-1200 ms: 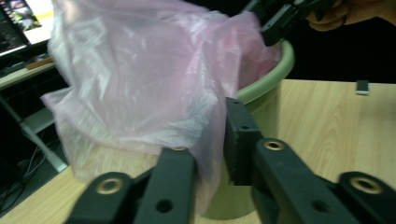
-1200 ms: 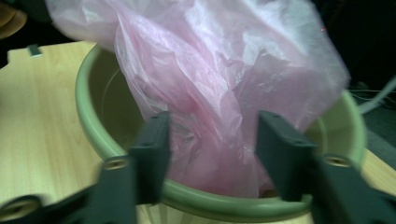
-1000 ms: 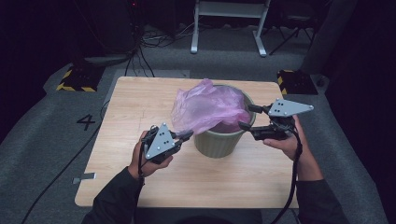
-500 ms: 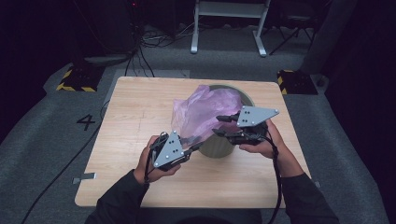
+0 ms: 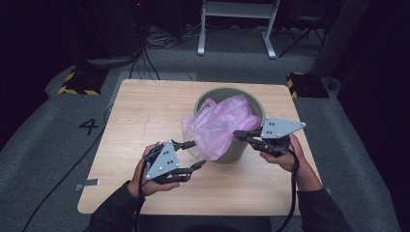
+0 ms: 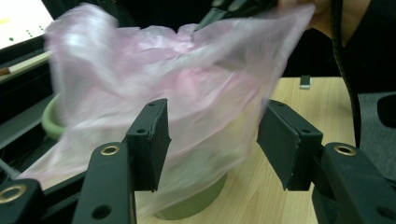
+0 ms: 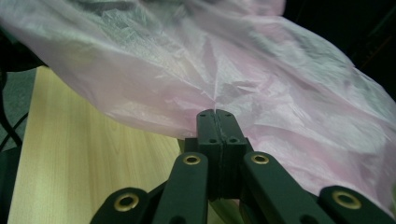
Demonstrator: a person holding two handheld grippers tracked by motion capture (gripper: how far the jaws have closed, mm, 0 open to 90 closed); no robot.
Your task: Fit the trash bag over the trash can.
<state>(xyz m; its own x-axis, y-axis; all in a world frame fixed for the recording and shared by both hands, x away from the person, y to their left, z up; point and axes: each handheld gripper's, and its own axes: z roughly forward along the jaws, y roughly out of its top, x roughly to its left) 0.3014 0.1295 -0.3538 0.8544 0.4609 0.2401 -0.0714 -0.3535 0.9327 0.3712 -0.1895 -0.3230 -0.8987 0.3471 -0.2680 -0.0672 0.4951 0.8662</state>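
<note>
dim room, table lit from above; soft shadows; both gripper views blurred up close.

A thin, crinkled pink plastic bag [image 5: 220,126] drapes over the near rim of a round green bin [image 5: 231,94]. The bin stands upright on the tabletop's far right part, the bag billowing partly inside it.

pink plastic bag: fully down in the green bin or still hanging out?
Hanging out. The thin pink plastic bag bunches above the round green bin and drapes over its near rim; the right gripper pinches its film.
</note>
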